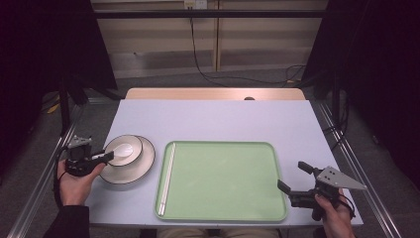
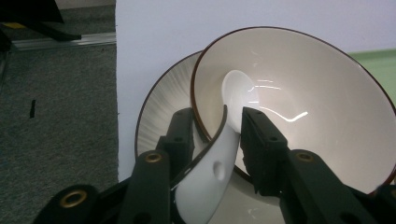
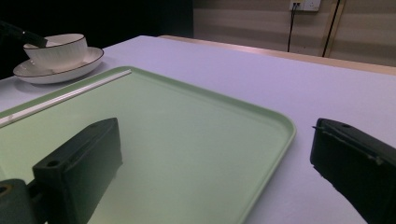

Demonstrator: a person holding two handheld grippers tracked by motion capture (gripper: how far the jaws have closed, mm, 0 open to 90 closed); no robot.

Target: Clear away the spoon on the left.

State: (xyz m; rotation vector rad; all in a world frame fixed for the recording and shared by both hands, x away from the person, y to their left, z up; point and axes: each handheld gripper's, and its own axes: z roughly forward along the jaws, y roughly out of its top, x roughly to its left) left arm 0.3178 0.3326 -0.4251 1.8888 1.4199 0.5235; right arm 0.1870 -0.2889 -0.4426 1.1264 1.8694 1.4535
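Over the bowl (image 2: 299, 107) on its saucer (image 2: 163, 112) at the worktop's left, my left tongs (image 2: 219, 135) straddle the white spoon's (image 2: 224, 140) handle, narrowed but not yet pinching; my right tongs (image 3: 210, 154) gape wide above the green tray's (image 3: 187, 121) corner, holding nothing.

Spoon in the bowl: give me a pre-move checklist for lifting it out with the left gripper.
1. Left gripper fingers straddle the spoon handle: ok.
2. Pads pressing firmly on the handle: cannot tell.
3. Bowl seated upright on its plate: ok.
4. One finger sits outside the bowl rim and may catch it: not ok.
5. Tray has free space beside the chopsticks: ok.
6. Right gripper open, away from the bowl: ok.
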